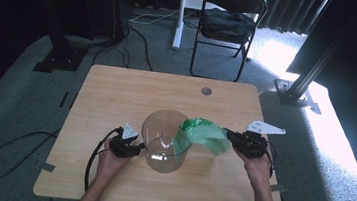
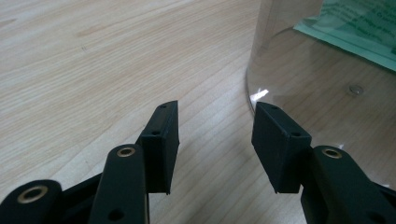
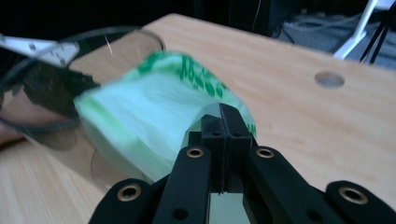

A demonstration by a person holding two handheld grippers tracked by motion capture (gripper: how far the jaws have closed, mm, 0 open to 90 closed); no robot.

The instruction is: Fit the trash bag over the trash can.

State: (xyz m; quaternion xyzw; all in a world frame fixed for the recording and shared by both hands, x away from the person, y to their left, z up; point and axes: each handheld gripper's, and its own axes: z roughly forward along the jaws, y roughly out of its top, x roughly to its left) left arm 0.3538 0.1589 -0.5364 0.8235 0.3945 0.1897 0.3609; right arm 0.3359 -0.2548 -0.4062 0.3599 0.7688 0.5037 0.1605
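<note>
A clear round container (image 1: 164,142) stands upright on the wooden table (image 1: 117,94), near the front middle. A green plastic bag (image 1: 203,133) hangs over its right rim, partly inside. My right gripper (image 1: 228,135) is just right of the container, lifted off the table, and is shut on the bag's edge; in the right gripper view the jaws (image 3: 223,116) pinch the pale green film (image 3: 149,116). My left gripper (image 1: 138,149) sits low at the container's left side. Its jaws (image 2: 215,116) stand open with nothing between them, the right one beside the container's base (image 2: 327,84).
A round cable hole (image 1: 206,91) is in the table's far edge. Behind the table stand a black folding chair (image 1: 227,22) and a white post. A black cable (image 1: 5,152) trails over the carpet at the left. Bare wood lies left of and behind the container.
</note>
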